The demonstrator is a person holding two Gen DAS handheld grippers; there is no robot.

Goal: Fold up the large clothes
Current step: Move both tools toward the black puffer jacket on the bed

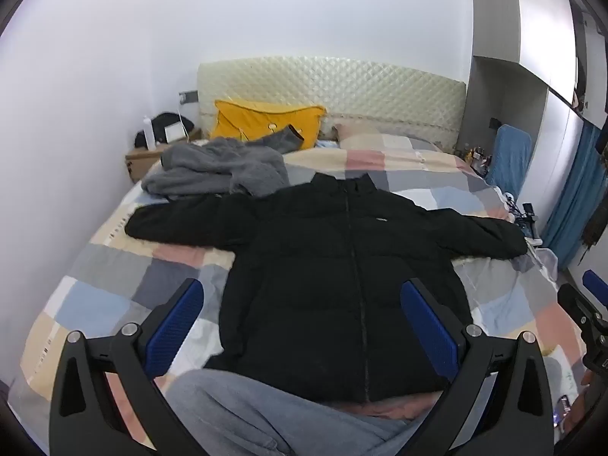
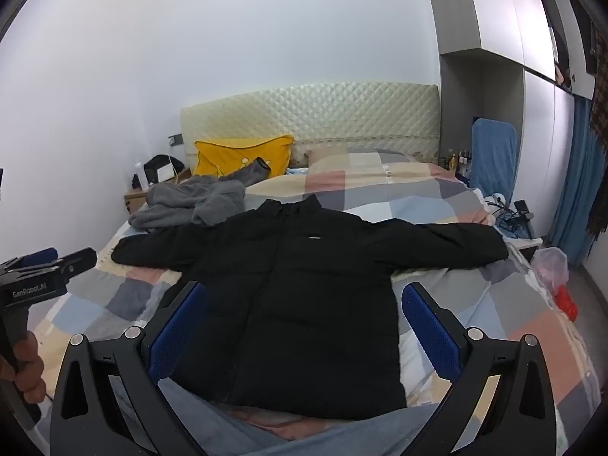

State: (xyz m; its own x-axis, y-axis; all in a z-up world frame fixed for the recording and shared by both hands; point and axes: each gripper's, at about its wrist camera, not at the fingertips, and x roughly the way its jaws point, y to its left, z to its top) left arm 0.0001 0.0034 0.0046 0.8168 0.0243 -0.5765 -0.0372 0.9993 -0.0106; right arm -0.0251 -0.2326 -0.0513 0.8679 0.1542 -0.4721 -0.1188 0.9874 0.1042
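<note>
- The black puffer jacket lies face up in the middle of the bed, zipped to the collar, both sleeves spread straight out to the sides, its hem nearest me.
- It is quilted in soft horizontal bands, matte, with a small pale label on the chest — the collar points at the headboard.
- My left gripper stands wide open above the jacket's lower half, holding nothing; I cannot tell whether it touches the fabric.
- My right gripper is spread just as wide over the hem end, empty as well.
- The fingers carry ribbed blue pads on black angular arms with round metal pivots.
- The bedcover is a patchwork of pale blue, grey, peach and cream squares, slightly rumpled.
- A crumpled grey fleece garment sits by the jacket's left sleeve — behind it a yellow pillow leans on the glossy, diamond-quilted headboard.
</note>
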